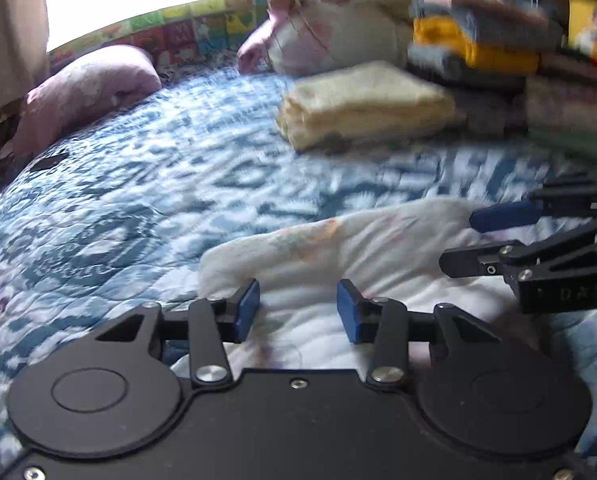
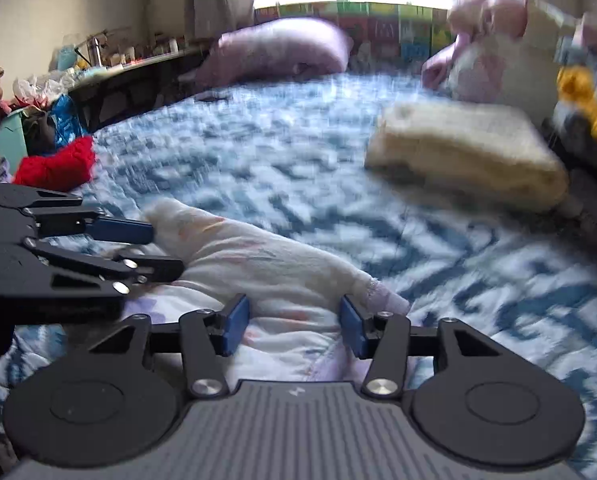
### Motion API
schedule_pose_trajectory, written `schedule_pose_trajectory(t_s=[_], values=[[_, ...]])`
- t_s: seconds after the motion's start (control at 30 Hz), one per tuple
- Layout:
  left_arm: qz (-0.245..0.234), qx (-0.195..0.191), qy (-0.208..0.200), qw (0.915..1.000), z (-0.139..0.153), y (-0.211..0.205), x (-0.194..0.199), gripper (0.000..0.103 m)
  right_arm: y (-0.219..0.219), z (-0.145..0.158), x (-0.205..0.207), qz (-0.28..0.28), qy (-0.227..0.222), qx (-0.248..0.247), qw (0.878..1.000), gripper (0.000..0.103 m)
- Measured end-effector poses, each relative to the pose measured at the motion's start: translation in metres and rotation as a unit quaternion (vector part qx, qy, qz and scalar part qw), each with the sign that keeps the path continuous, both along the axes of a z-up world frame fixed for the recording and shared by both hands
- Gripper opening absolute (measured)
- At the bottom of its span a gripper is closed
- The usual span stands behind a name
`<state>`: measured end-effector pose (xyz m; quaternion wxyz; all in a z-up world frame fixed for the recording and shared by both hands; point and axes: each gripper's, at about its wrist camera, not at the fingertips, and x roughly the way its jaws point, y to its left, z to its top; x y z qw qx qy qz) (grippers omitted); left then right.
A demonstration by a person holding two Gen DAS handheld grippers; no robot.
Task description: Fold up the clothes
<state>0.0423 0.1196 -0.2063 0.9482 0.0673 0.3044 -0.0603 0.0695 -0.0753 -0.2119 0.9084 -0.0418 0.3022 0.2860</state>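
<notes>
Left hand-held gripper [image 1: 297,312] gapes over soft white garment [image 1: 358,248] — quilted bedspread [image 1: 138,184] beneath.

Garment [image 1: 338,248] lies on bed [image 1: 138,184], near edge. Left claw [image 1: 297,312] over garment's left part; right claw [image 2: 294,320] over its right part, both side by side. Folded towel [image 1: 366,104] on bed beyond garment, to right. Clothes stack [image 1: 498,48] behind towel. Pillow [image 1: 86,84] at far left of bed. Plush toy [image 1: 330,36] between pillow and stack.
</notes>
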Motion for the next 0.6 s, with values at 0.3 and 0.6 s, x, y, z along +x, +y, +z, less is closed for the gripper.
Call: schedule_pose_trajectory(t_s=[0.3,0.6], values=[[0.013,0.0,0.037,0.9992,-0.031,-0.005,-0.01,0.04,-0.012,-0.03,-0.009,-0.025,0.046,0.022,0.998,0.056],[0.06,-0.093,0.03,0.9934,0.0,0.029,-0.029,0.061,-0.037,-0.006,-0.023,-0.077,0.053,0.053,0.994,0.08]])
